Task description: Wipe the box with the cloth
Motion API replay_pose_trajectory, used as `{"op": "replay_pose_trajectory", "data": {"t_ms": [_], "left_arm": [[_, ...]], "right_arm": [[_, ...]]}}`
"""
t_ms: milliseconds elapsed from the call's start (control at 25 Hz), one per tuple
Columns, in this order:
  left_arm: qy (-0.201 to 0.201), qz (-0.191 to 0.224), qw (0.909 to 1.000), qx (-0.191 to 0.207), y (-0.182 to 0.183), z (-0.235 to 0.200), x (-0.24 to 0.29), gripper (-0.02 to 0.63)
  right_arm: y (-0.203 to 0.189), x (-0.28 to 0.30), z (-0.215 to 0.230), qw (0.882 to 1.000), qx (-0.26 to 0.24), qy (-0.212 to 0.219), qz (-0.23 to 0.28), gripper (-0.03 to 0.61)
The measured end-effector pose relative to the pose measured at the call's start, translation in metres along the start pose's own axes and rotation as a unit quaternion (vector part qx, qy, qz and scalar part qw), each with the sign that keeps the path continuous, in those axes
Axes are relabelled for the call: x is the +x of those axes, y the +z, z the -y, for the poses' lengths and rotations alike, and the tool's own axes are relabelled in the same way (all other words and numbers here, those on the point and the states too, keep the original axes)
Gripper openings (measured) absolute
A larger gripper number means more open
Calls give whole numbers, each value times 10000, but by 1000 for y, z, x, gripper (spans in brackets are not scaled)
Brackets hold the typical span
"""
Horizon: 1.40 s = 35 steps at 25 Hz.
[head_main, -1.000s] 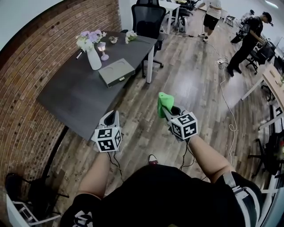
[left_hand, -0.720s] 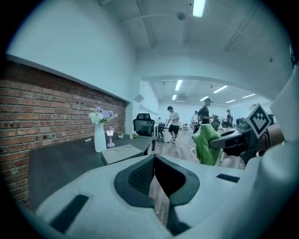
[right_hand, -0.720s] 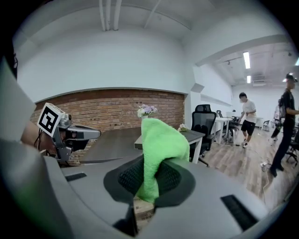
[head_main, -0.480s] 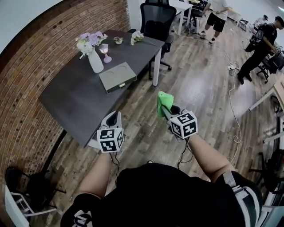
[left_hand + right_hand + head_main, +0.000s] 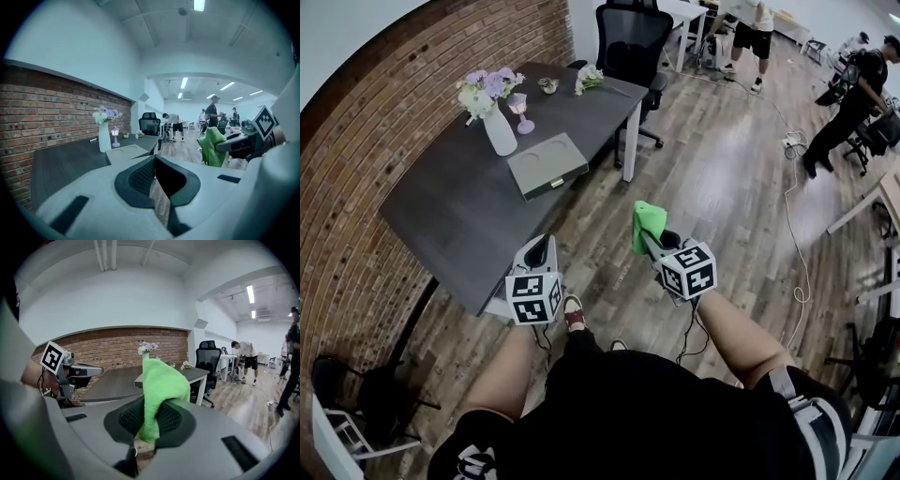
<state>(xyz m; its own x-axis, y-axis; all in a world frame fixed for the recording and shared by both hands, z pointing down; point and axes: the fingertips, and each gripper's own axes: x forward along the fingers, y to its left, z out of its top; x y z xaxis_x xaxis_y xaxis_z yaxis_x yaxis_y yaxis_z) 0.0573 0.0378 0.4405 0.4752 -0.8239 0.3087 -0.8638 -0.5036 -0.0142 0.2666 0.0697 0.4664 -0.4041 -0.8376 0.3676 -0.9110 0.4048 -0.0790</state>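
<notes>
The flat grey box [image 5: 546, 165] lies on the dark table [image 5: 459, 211], well ahead of both grippers and apart from them. My right gripper [image 5: 654, 234] is shut on a bright green cloth [image 5: 648, 221], which sticks up from between the jaws [image 5: 159, 380] over the wooden floor. My left gripper [image 5: 541, 246] hangs near the table's front corner, shut with nothing between its pads [image 5: 154, 161]. The left gripper view shows the box [image 5: 126, 152] beyond the jaws and the cloth [image 5: 213, 146] to the right.
A white vase of flowers [image 5: 497, 122], a small pink lamp [image 5: 523, 111] and other small items stand at the table's far end. A black office chair [image 5: 630, 42] stands behind the table. People [image 5: 853, 89] stand at the far right. A cable [image 5: 792, 216] runs over the floor.
The table and box have drawn slightly nearer in the head view. A shoe has come into view between the grippers. Both grippers hold the same pose, and the cloth stays gripped.
</notes>
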Motion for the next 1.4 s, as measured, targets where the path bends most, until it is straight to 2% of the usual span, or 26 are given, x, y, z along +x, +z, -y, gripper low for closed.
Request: {"op": "replay_pose_trajectory", "data": {"t_ms": [160, 400, 960, 1280, 1400], "left_arm": [[69, -148, 9997, -167, -16, -18, 3, 8], [230, -206, 9985, -452, -24, -72, 25, 8], [208, -121, 9988, -430, 17, -247, 119, 8], [107, -146, 9979, -617, 20, -281, 149, 8], [205, -158, 9974, -674, 18, -289, 153, 8]], "right_arm": [[-2, 18, -8, 9999, -16, 68, -118, 43], [15, 71, -19, 9996, -97, 187, -175, 44], [121, 265, -57, 9976, -452, 519, 13, 44], [135, 318, -73, 9959, -486, 758, -87, 43], [137, 331, -78, 9938, -577, 942, -153, 44]]}}
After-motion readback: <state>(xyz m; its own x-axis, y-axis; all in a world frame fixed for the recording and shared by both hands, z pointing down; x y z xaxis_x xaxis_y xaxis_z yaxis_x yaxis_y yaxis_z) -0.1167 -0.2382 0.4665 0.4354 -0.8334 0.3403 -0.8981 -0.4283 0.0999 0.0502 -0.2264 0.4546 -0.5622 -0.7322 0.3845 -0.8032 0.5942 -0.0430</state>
